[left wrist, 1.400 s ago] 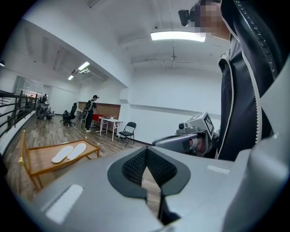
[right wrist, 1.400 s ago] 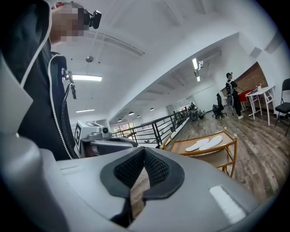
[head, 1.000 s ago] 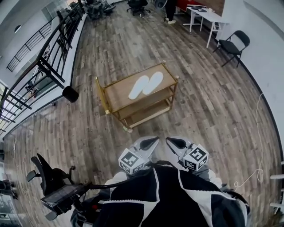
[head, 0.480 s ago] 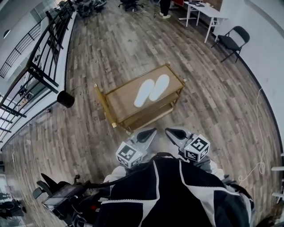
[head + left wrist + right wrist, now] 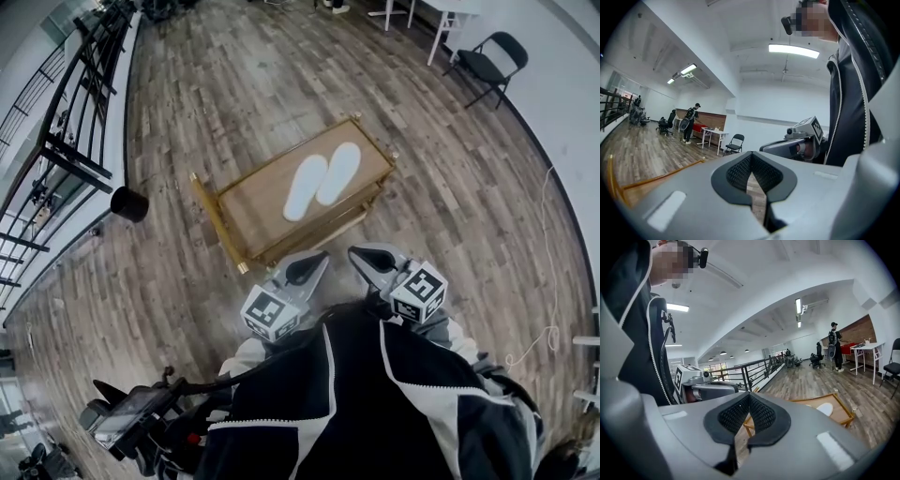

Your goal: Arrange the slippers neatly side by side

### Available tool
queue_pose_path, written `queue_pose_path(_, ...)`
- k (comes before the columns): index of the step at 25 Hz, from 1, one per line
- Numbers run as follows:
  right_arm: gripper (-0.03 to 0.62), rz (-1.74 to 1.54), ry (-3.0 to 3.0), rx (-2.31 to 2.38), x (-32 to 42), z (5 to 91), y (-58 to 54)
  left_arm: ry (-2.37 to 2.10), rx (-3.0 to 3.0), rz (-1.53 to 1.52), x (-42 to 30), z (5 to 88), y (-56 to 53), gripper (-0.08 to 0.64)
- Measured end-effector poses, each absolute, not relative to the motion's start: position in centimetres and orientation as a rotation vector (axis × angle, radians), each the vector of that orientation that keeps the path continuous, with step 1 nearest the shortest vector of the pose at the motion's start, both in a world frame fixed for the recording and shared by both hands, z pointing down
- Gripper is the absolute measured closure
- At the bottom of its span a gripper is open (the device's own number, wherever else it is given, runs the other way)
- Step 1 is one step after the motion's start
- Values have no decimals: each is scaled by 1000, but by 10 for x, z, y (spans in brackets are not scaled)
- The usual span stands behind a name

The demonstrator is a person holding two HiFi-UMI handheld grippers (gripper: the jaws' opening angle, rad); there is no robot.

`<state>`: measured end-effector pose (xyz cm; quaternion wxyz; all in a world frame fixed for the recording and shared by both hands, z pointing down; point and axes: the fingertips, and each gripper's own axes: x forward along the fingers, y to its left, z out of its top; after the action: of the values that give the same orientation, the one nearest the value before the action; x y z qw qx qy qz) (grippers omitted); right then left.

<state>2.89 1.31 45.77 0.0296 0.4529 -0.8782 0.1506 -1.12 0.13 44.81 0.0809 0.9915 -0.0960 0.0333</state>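
Note:
Two white slippers (image 5: 322,180) lie side by side on the top shelf of a low gold-framed wooden cart (image 5: 253,211); one slipper (image 5: 826,408) shows in the right gripper view. My left gripper (image 5: 311,264) and right gripper (image 5: 363,259) are held close to my body, just short of the cart's near edge, both shut with nothing between the jaws. They point inward toward each other. In the left gripper view the right gripper (image 5: 787,146) shows across from it; the cart rail (image 5: 661,177) is at lower left.
A wood-plank floor surrounds the cart. A black bin (image 5: 128,203) stands at the left by a black railing (image 5: 66,141). A folding chair (image 5: 489,66) and a white table are at the far right. A black office chair (image 5: 131,422) sits behind my left side. A person stands by the far table (image 5: 834,350).
The cart and slippers have come closer to me and the grippers in the head view; both grippers stay shut and held the same way.

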Motion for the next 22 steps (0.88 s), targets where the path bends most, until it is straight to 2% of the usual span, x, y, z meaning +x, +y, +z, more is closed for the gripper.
queue_pose_path(8,586,486,-2796,1239,58,484,-57,-430,2933,166,21,474,-61,545)
queue_pose_path(15,586,451,-2870,1033,98,456,-126,-633,2880,150,62,449,-131,545)
queue_pose_path(22,587,444,-2891,919,165,467,-172,-765,2825,118,123,463,-177,545)
